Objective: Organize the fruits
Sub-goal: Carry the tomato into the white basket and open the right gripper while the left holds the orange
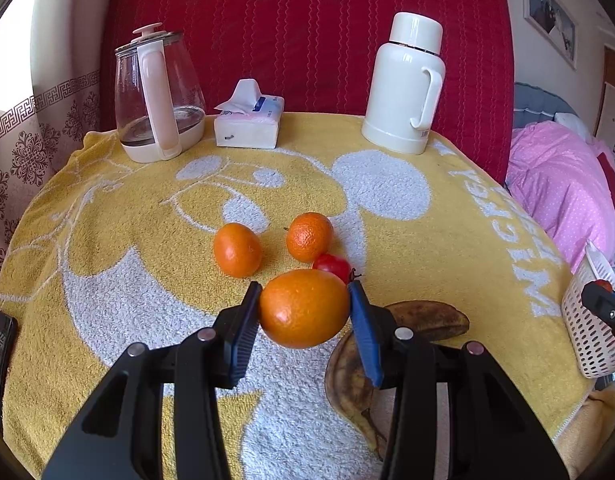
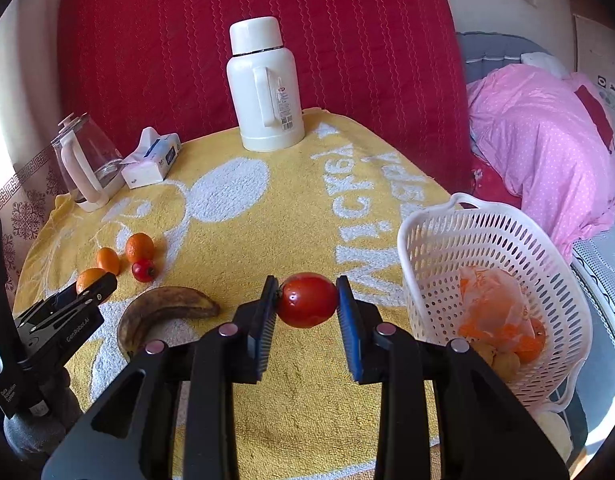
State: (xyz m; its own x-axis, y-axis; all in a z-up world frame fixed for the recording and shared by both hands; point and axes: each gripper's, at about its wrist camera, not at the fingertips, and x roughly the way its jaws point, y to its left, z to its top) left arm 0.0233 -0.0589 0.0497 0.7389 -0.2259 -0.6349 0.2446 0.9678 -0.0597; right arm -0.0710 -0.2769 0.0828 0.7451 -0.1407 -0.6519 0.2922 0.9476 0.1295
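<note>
Left hand-held gripper (image 1: 304, 309) grasps an orange (image 1: 303, 308); right hand-held gripper (image 2: 306, 301) clasps a tomato (image 2: 306, 300), best lowered gently into the basket (image 2: 435, 224), seemingly part-filled.

At the far edge of your surface, draped in a yellow towel (image 1: 127, 240) with white cartoon print, you have 1 glass kettle (image 1: 157, 96) at the left, 1 tissue pack (image 1: 249, 120) just beside it, and 1 white thermos (image 1: 405, 88) standing upright at the right. Behind them hangs a red quilted cloth (image 1: 307, 32); a pink dotted blanket (image 2: 543, 140) lies off to your right.
</note>
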